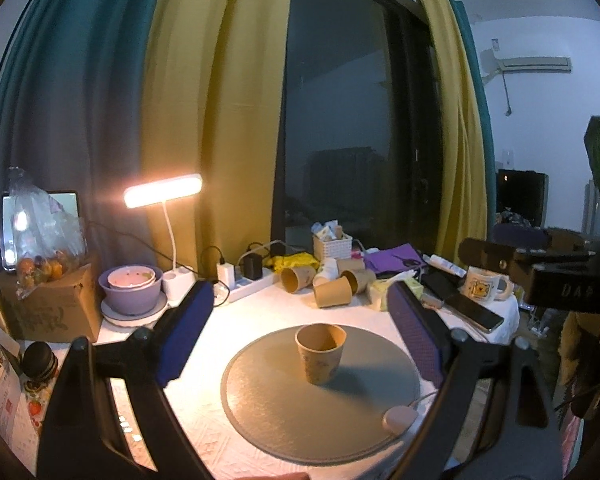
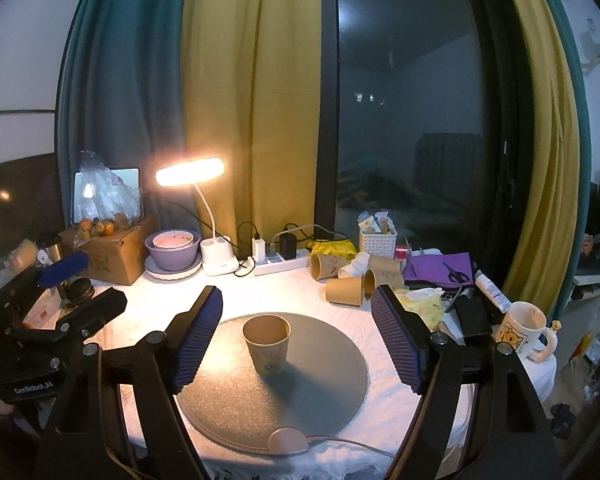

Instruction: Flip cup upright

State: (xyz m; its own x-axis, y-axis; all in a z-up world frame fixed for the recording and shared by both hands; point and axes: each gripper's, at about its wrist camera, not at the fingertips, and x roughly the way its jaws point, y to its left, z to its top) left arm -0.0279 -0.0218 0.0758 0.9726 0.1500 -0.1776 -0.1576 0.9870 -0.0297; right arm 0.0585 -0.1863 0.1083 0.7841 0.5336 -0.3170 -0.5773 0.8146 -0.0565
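Note:
A brown paper cup (image 1: pixel 321 353) stands upright, mouth up, on a round grey mat (image 1: pixel 284 408) on the white table; it also shows in the right wrist view (image 2: pixel 267 343) on the mat (image 2: pixel 312 384). My left gripper (image 1: pixel 300 324) is open and empty, above and behind the cup with blue pads apart. My right gripper (image 2: pixel 296 328) is open and empty, its pads wide on either side of the cup without touching it. The left gripper also shows at the left of the right wrist view (image 2: pixel 66 284).
Several paper cups (image 2: pixel 348 276) lie on their sides at the back. A lit desk lamp (image 2: pixel 190 172), purple bowls (image 2: pixel 173 250), a power strip (image 2: pixel 280 264), a cardboard box (image 2: pixel 112 256), a white basket (image 2: pixel 378 240), a phone (image 1: pixel 474 312) and a mug (image 2: pixel 522 330) ring the mat. A pink puck (image 2: pixel 286 440) sits at the mat's front edge.

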